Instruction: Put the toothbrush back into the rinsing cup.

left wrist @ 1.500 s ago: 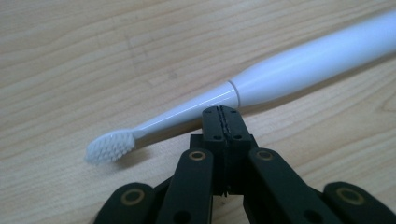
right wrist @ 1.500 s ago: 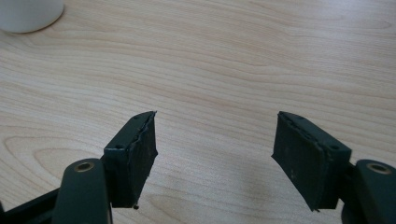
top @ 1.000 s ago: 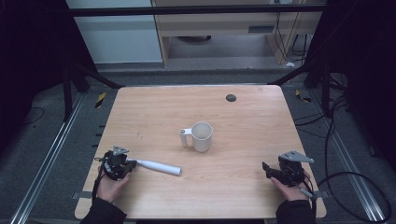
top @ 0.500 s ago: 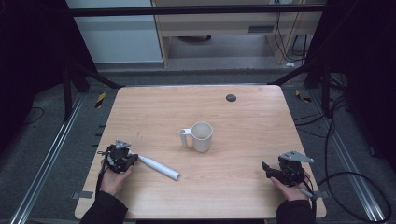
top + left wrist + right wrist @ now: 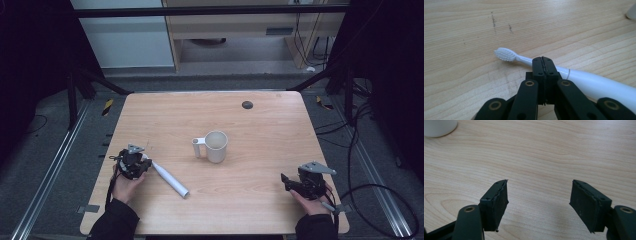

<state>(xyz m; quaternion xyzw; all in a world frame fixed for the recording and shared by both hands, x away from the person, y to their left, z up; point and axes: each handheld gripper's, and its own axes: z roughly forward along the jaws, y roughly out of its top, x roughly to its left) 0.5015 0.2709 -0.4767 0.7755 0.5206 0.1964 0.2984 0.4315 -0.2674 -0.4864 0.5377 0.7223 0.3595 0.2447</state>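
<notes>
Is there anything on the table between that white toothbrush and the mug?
Nothing visible. The toothbrush lies by the left gripper, whose fingers are shut over its neck, and bare wood of the table stretches from it to the mug.

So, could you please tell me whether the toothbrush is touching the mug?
Apart. The high view shows a strip of bare table between the toothbrush and the mug.

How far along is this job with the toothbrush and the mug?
Nothing looks finished: the white toothbrush lies flat on the table, apart from the upright mug. In hand: the left tool is shut, tips over the brush's thin neck; whether it truly pinches it I cannot tell. The right tool rests open. Left, probably: lifting the brush into the mug.
</notes>
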